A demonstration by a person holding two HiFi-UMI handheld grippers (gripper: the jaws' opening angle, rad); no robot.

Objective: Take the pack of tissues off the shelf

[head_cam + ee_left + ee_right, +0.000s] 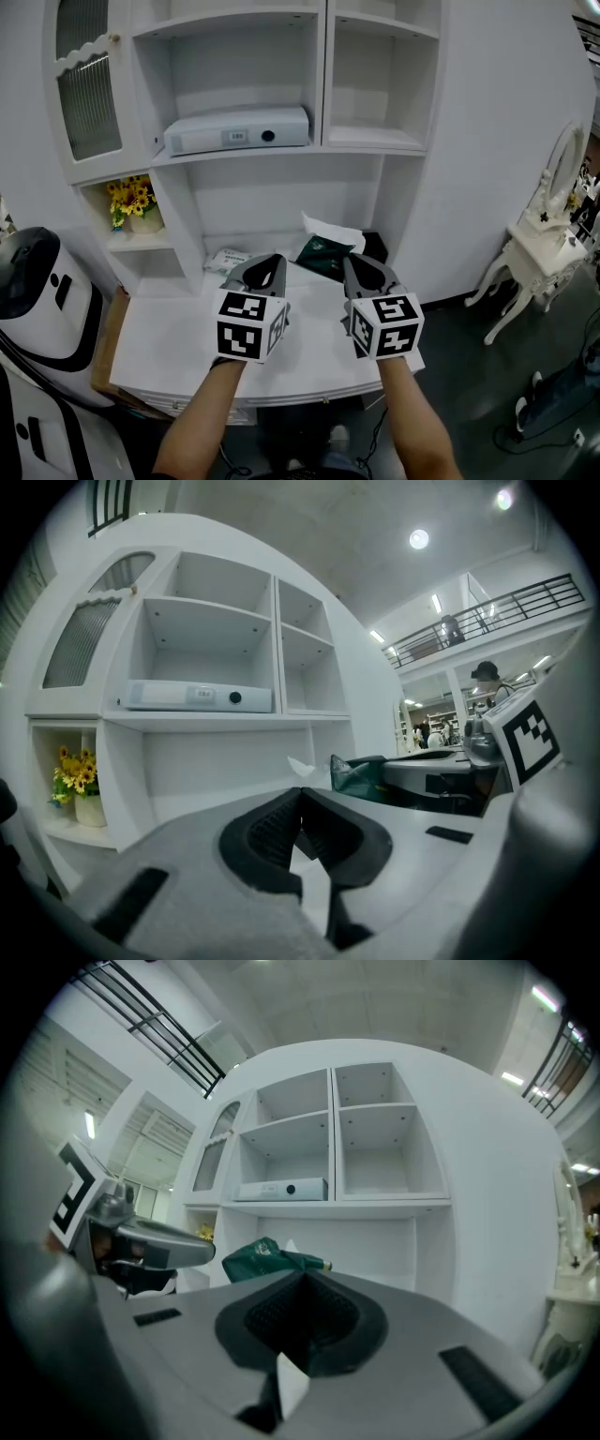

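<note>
A white shelf unit (pixel 323 84) stands against a wall, with a white surface (pixel 169 337) in front of it. The pack of tissues (pixel 323 253) lies in the unit's lowest open bay, at the back of the surface. It is just ahead of the two grippers and closer to the right one.

The pack is dark green, soft-sided and crumpled, and it lies flat. A white tissue sheet (pixel 330 230) sticks up from its top. In the right gripper view the pack (pixel 262 1258) shows as a rumpled green bag that sags at one end.

It will probably be light and squashy, with a slick plastic wrapper. The best place to hold it is likely across the full middle of the body. A pinch on the loose sheet would likely just pull that sheet out.

The left hand-held gripper (pixel 270 258) hovers over the surface with its jaws pressed together and nothing between them. The right hand-held gripper (pixel 350 260) is level with it, also closed and empty. Neither touches the pack.

A pale, flat packet (pixel 227 260) lies to the left of the pack. The view is too small to tell what it is. One shelf up sits a white box-shaped device (pixel 239 129), and yellow flowers (pixel 131 199) fill a side nook.
</note>
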